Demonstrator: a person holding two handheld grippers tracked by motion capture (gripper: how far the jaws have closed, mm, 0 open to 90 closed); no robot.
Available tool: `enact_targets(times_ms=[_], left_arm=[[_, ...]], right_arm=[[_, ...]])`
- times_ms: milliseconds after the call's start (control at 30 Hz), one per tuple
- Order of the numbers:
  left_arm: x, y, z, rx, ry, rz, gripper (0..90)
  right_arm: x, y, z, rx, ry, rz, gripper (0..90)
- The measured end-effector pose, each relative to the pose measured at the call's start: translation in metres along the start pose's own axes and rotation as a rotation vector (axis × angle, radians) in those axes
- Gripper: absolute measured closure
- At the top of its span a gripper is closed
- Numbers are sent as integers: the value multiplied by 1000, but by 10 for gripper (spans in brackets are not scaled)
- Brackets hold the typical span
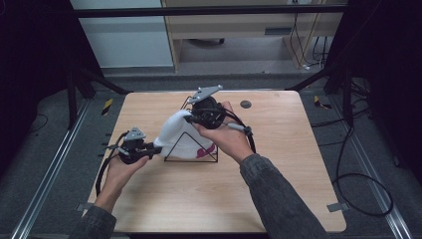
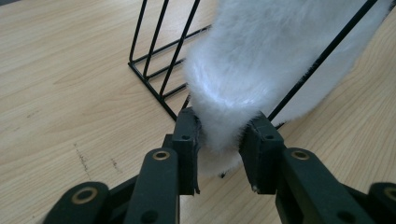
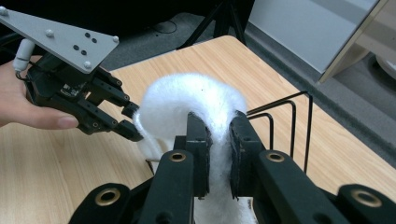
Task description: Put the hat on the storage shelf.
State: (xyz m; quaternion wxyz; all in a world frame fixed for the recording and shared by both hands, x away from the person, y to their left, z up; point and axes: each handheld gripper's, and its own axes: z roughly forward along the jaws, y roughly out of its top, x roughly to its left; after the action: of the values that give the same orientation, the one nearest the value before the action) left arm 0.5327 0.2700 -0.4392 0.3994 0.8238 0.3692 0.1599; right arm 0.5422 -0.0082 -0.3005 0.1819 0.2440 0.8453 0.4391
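Observation:
A white fluffy fabric piece (image 1: 178,133) with a pink patch (image 1: 206,151) hangs over a black wire rack (image 1: 191,161) in the middle of the wooden table (image 1: 278,164). My left gripper (image 1: 160,148) is shut on the fabric's lower left edge; in the left gripper view its pads pinch the fluffy fabric (image 2: 252,60) beside the rack's wires (image 2: 137,32). Higher up, my right gripper (image 1: 188,118) is shut on the fabric's top. In the right gripper view its jaws squeeze a fold of the fabric (image 3: 187,100), with the left gripper (image 3: 133,122) gripping the far edge and the rack (image 3: 308,130) behind.
A small dark round disc (image 1: 245,104) lies on the table's far side. Black cables (image 1: 358,189) loop on the floor to the right. Metal rails (image 1: 45,179) run along the floor on the left. A light cabinet (image 1: 124,35) stands beyond the table.

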Motion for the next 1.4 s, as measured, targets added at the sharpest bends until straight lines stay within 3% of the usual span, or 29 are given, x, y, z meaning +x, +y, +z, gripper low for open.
enact_targets(times_ms=[467, 800, 1100, 1267, 1400], left_arm=[[4, -1, -6, -2, 19, -9, 721], [7, 0, -14, -20, 72, -21, 664], [5, -1, -18, 17, 178, -18, 368], [3, -2, -18, 21, 192, -53, 165], [3, -4, -19, 27, 188, -51, 61]], right_arm=[[6, -7, 13, 36, 3, -5, 812], [6, -11, 14, 45, 8, 5, 805], [3, -16, 12, 49, 3, 16, 793], [3, -20, 9, 51, 5, 19, 782], [3, -22, 5, 50, -2, 24, 749]])
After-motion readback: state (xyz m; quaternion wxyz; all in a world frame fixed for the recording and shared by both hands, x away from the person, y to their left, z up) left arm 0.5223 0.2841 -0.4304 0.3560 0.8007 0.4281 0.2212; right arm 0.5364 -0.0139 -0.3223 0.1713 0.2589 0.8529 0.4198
